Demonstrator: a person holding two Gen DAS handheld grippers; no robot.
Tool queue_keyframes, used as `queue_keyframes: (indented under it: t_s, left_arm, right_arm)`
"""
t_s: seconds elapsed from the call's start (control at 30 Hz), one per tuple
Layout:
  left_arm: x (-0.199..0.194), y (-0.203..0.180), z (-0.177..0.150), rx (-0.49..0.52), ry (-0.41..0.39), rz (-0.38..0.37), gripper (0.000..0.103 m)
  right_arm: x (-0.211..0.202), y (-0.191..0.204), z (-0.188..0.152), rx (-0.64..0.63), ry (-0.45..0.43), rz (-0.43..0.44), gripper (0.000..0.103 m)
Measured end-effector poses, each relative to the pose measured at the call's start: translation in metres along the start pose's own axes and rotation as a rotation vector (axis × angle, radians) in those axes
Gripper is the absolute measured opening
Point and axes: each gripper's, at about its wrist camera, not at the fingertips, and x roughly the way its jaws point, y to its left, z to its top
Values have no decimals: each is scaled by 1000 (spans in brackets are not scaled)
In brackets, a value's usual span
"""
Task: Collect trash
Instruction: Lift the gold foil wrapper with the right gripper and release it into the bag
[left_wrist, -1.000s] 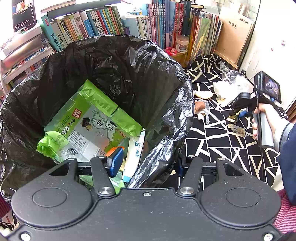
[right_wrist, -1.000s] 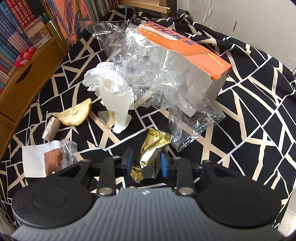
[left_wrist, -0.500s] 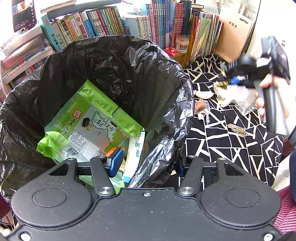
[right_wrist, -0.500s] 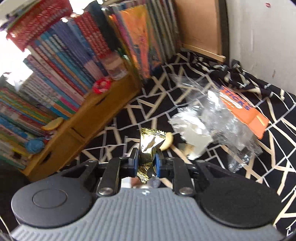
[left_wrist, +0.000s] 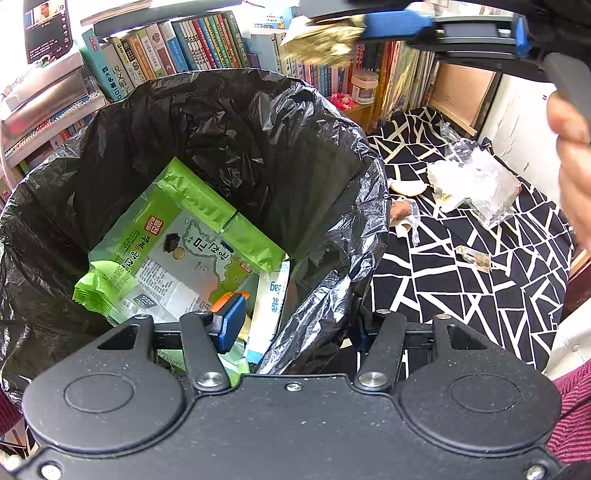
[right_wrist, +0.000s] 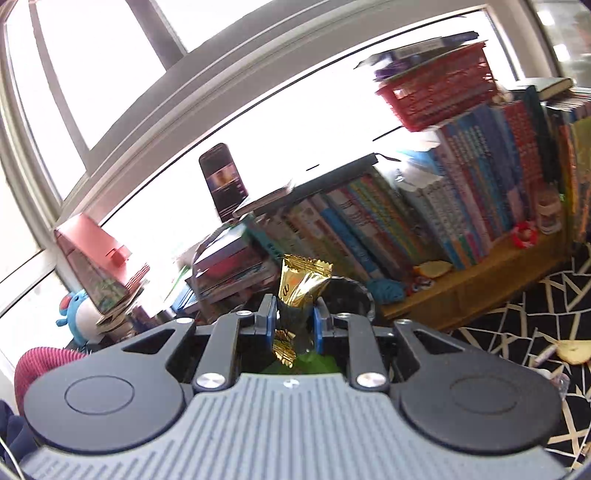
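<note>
Right gripper (right_wrist: 294, 325): my fingers, narrowly apart, pinch one gold candy wrapper (right_wrist: 301, 282) above the black trash bag (left_wrist: 258, 122).
Left gripper (left_wrist: 291, 326): spread wide, straddling the bag rim.
Bag contents: one green seaweed packet (left_wrist: 177, 251).

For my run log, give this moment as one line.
right tool: shut on gold wrapper | above black trash bag | left tool: straddles bag edge
</note>
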Motion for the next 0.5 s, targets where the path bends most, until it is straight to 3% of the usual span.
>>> queue_keyframes:
  t_s: [0.13,0.5]
  left_arm:
    - [0,-1,-1,1,0,2,55]
    - [0,-1,-1,2,-1,2,55]
  right_arm:
    - [15,11,-11,-59,56,-7,71]
    - [6,0,-20,-51,50,-70,83]
